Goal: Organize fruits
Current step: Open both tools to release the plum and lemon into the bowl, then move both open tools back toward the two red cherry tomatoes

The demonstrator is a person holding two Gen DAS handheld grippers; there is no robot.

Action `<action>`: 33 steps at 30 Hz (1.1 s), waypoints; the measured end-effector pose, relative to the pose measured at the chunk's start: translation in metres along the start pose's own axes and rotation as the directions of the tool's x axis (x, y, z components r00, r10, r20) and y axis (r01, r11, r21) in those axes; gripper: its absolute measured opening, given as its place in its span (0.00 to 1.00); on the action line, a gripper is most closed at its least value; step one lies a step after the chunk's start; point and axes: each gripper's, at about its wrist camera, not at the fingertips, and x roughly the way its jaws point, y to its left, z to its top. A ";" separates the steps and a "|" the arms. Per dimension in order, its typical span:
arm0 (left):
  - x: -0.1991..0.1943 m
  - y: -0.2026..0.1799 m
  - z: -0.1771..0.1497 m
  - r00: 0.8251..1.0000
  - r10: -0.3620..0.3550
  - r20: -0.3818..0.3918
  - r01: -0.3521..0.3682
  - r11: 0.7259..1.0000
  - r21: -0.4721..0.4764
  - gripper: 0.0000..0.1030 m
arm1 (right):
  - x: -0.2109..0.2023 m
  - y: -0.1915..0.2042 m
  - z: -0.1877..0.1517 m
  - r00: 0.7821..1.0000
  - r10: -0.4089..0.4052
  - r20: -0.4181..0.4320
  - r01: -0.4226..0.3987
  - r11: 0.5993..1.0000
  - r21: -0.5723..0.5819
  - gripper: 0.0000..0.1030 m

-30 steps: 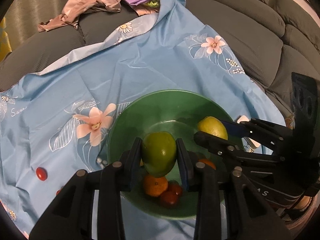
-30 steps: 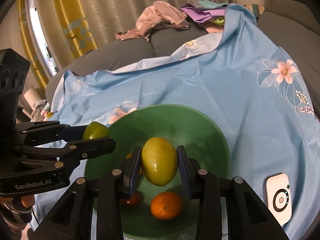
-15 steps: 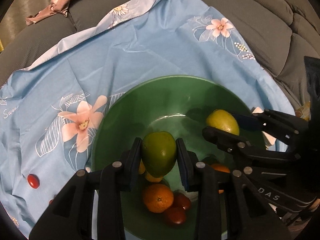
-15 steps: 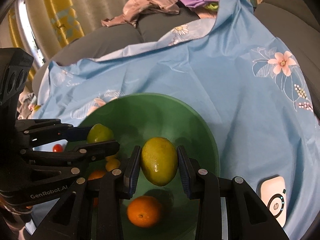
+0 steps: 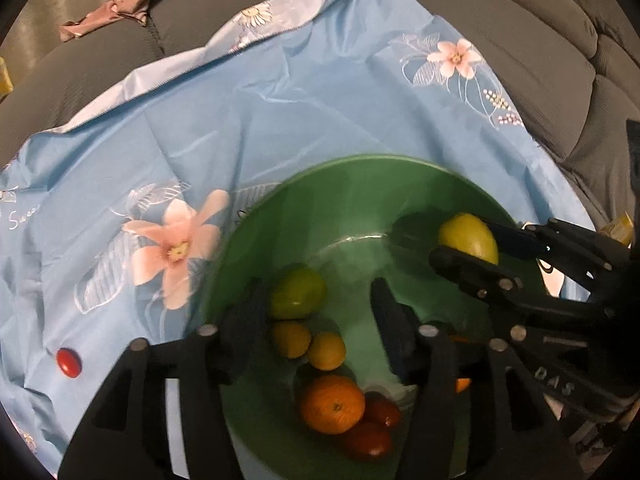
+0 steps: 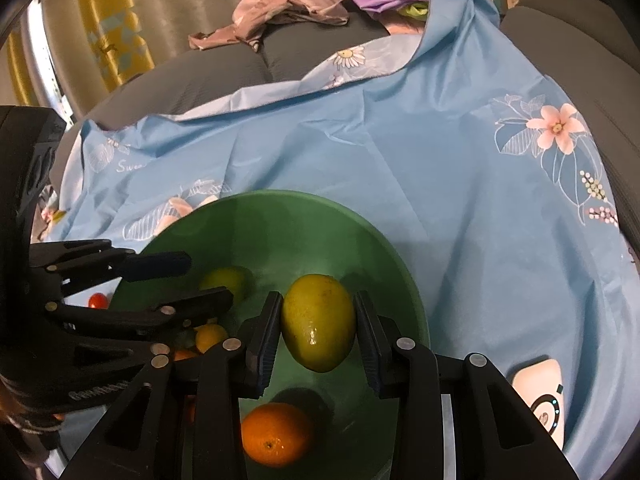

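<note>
Fruits gather in the green bowl [image 5: 360, 184] on a blue floral cloth [image 5: 240, 120] over a grey sofa [image 5: 540, 40].
Since a second ago the left tongs [image 5: 316, 312] have spread, dropping the lime [image 5: 298, 292] beside small lemons [image 5: 326, 350]; right tongs [image 6: 318, 332] pinch a lemon [image 6: 318, 324]. A tomato [image 5: 69, 362] lies outside.
</note>
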 end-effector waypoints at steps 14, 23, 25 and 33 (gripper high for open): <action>-0.098 0.055 -0.089 0.992 0.091 0.091 -0.071 0.977 -0.199 0.66 | -0.051 0.004 -0.009 0.997 0.007 0.074 -0.008 1.000 0.022 0.37; -0.129 0.111 -0.186 0.987 0.161 0.020 -0.137 0.892 -0.430 0.67 | -0.068 0.064 -0.031 0.984 0.171 0.045 -0.166 0.981 -0.106 0.37; -0.133 0.115 -0.200 0.987 0.161 0.015 -0.137 0.879 -0.456 0.67 | -0.066 0.082 -0.035 0.977 0.211 0.026 -0.206 0.969 -0.140 0.37; -0.142 0.127 -0.244 0.989 0.151 0.008 -0.126 0.851 -0.509 0.67 | -0.032 0.157 -0.055 0.948 0.301 -0.104 -0.318 0.914 -0.253 0.37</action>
